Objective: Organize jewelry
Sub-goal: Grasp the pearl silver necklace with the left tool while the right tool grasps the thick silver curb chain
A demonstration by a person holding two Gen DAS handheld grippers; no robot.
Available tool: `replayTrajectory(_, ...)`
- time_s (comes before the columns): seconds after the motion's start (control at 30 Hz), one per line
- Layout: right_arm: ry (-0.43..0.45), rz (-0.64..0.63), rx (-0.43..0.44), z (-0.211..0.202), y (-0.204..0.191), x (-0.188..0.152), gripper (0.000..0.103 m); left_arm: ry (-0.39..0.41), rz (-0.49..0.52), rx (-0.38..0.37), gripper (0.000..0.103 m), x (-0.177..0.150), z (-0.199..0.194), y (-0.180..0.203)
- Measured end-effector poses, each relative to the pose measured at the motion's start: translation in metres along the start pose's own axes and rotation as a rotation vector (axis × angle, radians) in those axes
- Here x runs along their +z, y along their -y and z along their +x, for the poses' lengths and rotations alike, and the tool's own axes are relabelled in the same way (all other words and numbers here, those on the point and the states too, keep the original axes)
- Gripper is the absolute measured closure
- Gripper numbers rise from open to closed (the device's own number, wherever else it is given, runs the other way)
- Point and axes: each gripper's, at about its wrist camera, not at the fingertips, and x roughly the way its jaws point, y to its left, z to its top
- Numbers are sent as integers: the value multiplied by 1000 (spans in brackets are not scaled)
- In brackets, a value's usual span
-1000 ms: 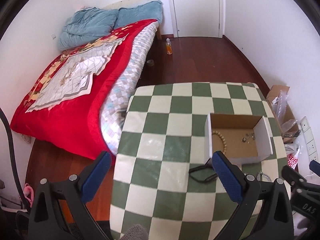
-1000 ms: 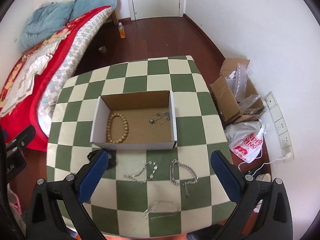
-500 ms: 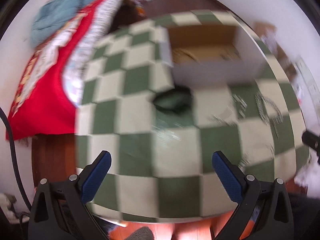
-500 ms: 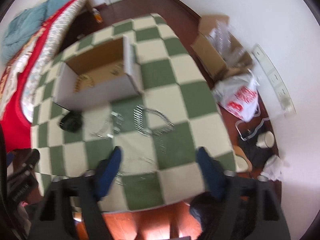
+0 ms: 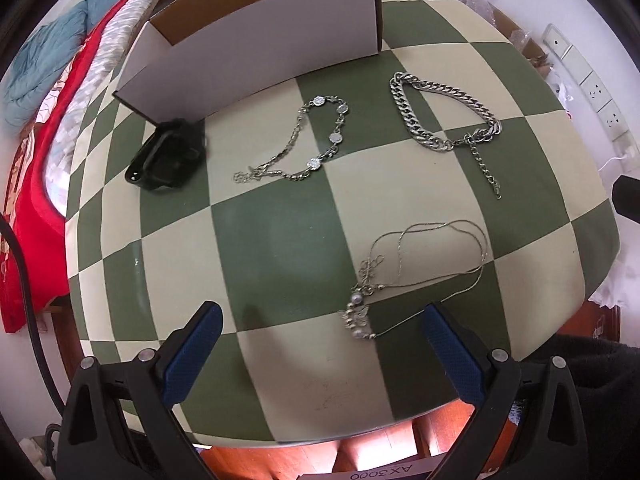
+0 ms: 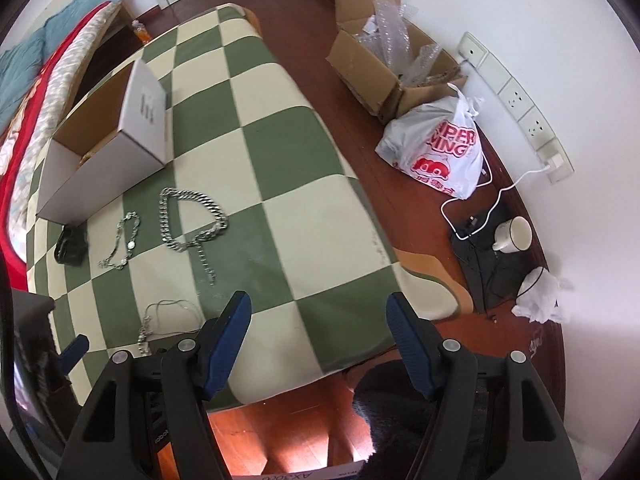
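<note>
On the green-and-cream checkered table lie a thin pendant necklace, a stone-set bracelet, a thick silver chain and a black band. An open white cardboard box stands behind them; its inside is hidden. My left gripper is open just above the table's near edge, with the pendant between its fingers. My right gripper is open and empty over the table's near right corner. The thin necklace, the chain and the box show at its left.
A red bed runs along the table's left side. On the floor to the right are a cardboard box of bubble wrap, a white plastic bag, a mug, cables and a power strip.
Both grippers have dropped low and come nearer the table's front edge. The left swung right over the loose jewelry. The right swung right toward the table corner and floor.
</note>
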Motion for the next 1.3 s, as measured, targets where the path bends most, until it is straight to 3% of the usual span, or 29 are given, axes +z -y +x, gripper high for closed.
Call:
replayTrajectory(0.27,-7,14,11,7,5,3,31,26,-14,-49,14,2,-5,2)
replayTrajectory(0.37,-11,13,15,9,4,3,31,31,-19,-81,25,4,-5,-2)
replayTrajectory(0.47,-16,7,18,10,1,3,31,45,-12,-142,58,5,-8,-2)
replayTrajectory(0.5,-18,5,19,11,-1,3,31,49,0,-152,84,7,-10,-1)
replayTrajectory(0.6,-21,-2,32,12,-4,3,31,48,17,-139,101,6,-10,-3)
replayTrajectory(0.8,-31,7,133,18,-15,12,31,37,-65,-75,101,4,-2,-49)
replayTrajectory(1.13,-30,-30,125,56,-58,43,31,37,-145,-5,102,-3,-1,-95)
replayTrajectory(1.3,-7,-83,97,62,-78,43,46,32,-150,-2,102,-5,2,-98)
